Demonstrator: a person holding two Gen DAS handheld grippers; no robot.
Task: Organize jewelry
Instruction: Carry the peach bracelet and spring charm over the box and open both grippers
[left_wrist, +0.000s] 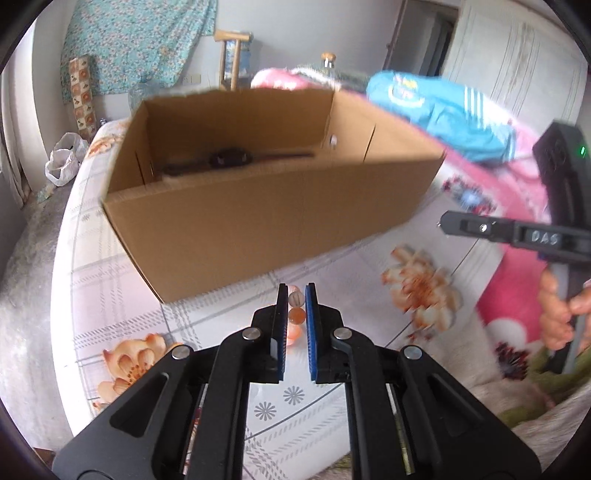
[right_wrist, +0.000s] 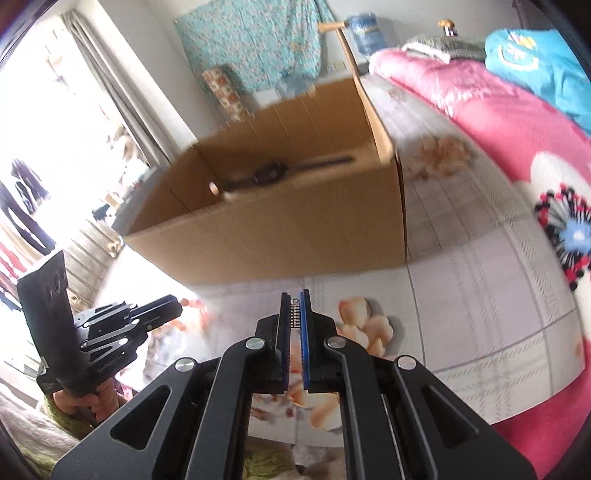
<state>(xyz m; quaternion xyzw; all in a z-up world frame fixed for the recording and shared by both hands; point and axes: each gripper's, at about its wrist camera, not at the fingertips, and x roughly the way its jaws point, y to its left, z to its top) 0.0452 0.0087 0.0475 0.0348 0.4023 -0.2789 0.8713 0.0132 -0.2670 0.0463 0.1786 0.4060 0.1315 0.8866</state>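
Note:
My left gripper (left_wrist: 297, 295) is shut on a string of orange and pale beads (left_wrist: 296, 315), held above the floral bedsheet. In the right wrist view, that gripper (right_wrist: 177, 306) shows at the left with the beads (right_wrist: 190, 303) at its tip. My right gripper (right_wrist: 294, 295) is shut on a thin silvery chain (right_wrist: 294, 314) with small stones. It also appears at the right of the left wrist view (left_wrist: 443, 223). An open cardboard box (left_wrist: 258, 206) (right_wrist: 277, 240) stands just beyond both grippers. A dark wristwatch (left_wrist: 229, 158) (right_wrist: 269, 172) lies inside it.
The box sits on a bed with a floral sheet (right_wrist: 461, 295). A pink quilt (right_wrist: 498, 110) and blue clothing (left_wrist: 443, 110) lie to the right. A small pale round item (right_wrist: 213, 187) lies in the box. The bed's edge and floor (left_wrist: 29, 258) are on the left.

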